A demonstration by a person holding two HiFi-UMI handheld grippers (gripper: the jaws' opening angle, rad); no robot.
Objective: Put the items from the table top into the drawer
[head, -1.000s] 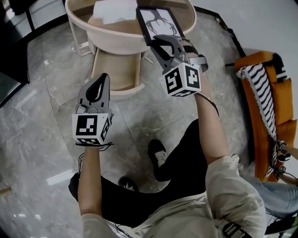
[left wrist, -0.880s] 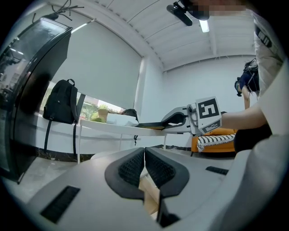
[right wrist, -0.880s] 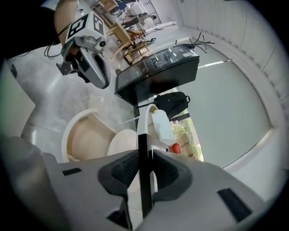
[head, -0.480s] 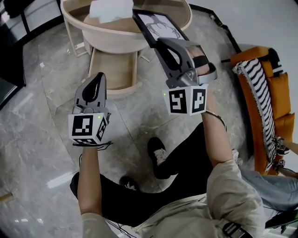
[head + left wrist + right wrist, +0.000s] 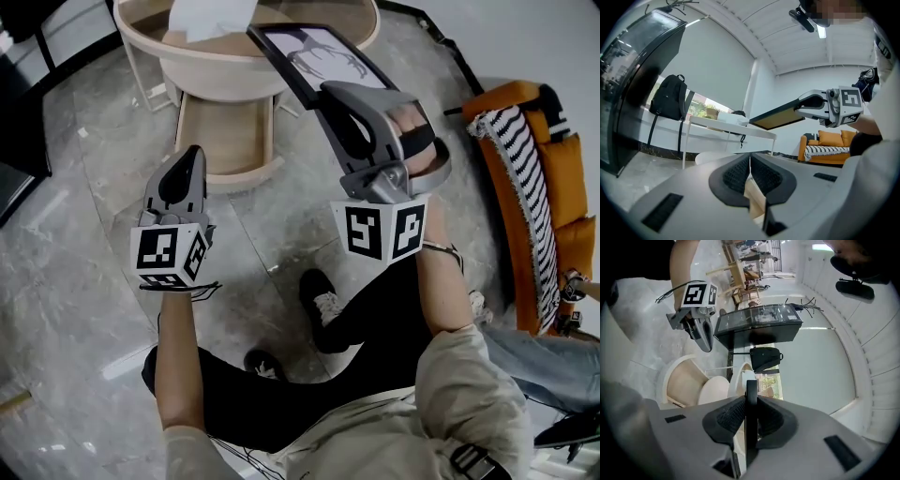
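Between the pads of the right claw [image 5: 330, 94] sits the near edge of the frame [image 5: 314, 56], a black one with an antler drawing. The jaws have just been closing on it and are now clenched narrow on that edge. In the right gripper view the frame shows edge-on as a thin dark strip, with a ribbed pad pressed against each side. From the claw's tips the frame runs forward and tilted, clear of the counter [image 5: 141, 36], with its far end above the counter's round top. A white cloth [image 5: 211, 14] lies on the counter, ahead and to the left of this claw.

Well apart to its left, the left claw [image 5: 190, 156] is clenched on nothing. In the left gripper view the pads meet, with only a hairline between them. Just ahead of its tips the drawer [image 5: 225, 131] stands pulled out from under the counter's top, bare wood showing inside.
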